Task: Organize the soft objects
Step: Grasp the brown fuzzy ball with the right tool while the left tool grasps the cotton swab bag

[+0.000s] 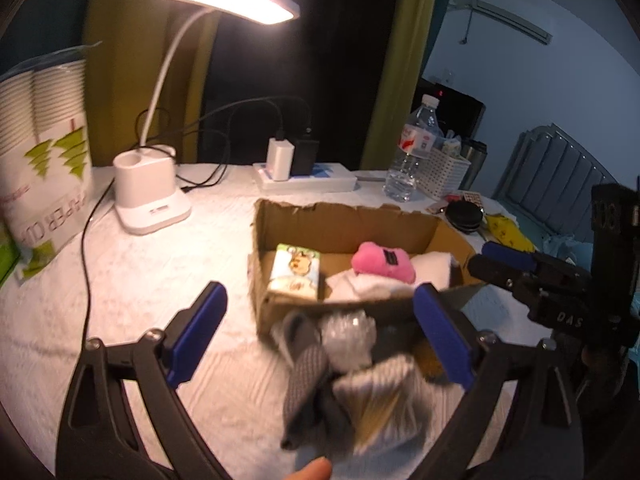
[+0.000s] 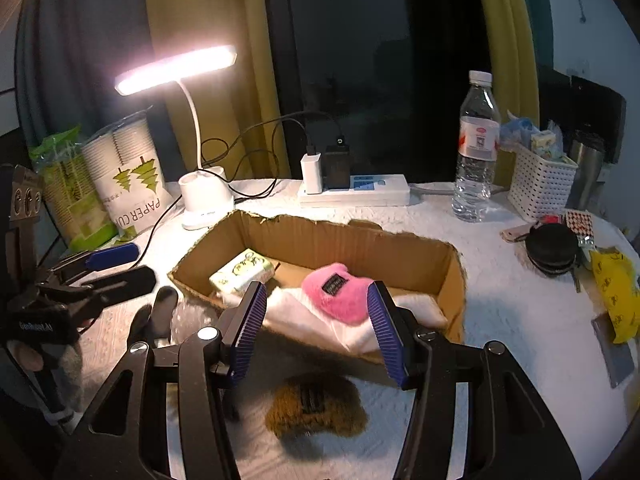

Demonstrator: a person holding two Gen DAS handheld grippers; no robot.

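Left wrist view: both grippers' jaws gape empty, grey socks [image 1: 320, 376] below

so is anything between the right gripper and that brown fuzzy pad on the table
Nothing visible. The brown fuzzy pad lies alone on the white cloth, just below the open right gripper and in front of the cardboard box. The pad is blurred in this view.

Lit desk lamp [image 2: 176, 66] on white-covered worktop [image 2: 500, 292]. Dark window [image 2: 360, 80] behind, flanked by olive curtains [image 2: 212, 40]. Wall air conditioner [image 1: 512, 14] upper right.
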